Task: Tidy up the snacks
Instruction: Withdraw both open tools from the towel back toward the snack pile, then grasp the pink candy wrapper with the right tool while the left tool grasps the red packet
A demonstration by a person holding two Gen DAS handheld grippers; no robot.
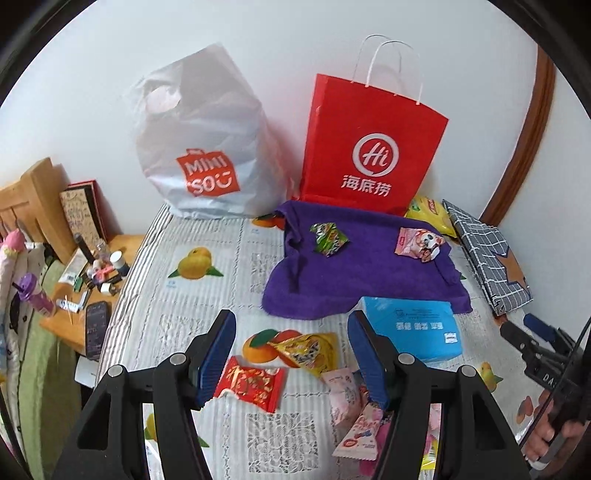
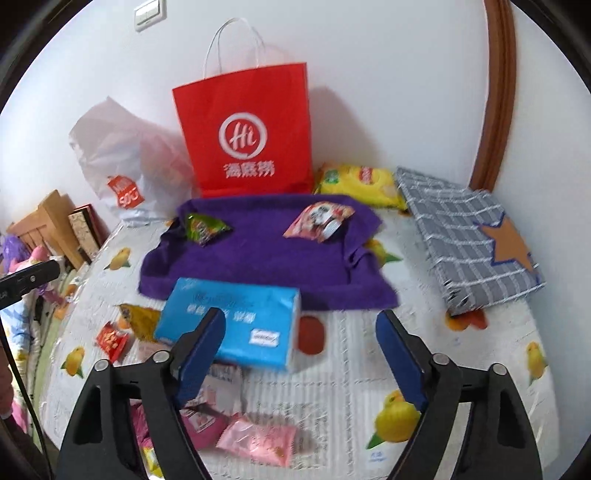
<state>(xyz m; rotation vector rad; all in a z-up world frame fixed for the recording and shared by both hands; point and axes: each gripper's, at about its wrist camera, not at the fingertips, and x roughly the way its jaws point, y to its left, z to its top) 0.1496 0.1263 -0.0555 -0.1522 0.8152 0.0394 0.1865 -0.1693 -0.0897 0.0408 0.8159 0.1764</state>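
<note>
Purple towel (image 1: 354, 273) lies on the fruit-print table cover (image 1: 207, 302) against a white wall (image 1: 258, 29).

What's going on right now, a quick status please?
Left gripper open, empty, over the red snack packet. Right gripper open, empty. Two snacks on purple towel. Blue tissue pack sits among loose snacks.

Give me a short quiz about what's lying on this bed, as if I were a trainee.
1. True or false: two snack packets lie on the purple towel.
2. Which bag stands right behind the towel: A) the red paper bag, B) the white plastic bag?
3. Fill in: the left claw is ____ and holds nothing.

Key: 1 true, the green packet and the pink packet; 2 A; 3 open.
</note>
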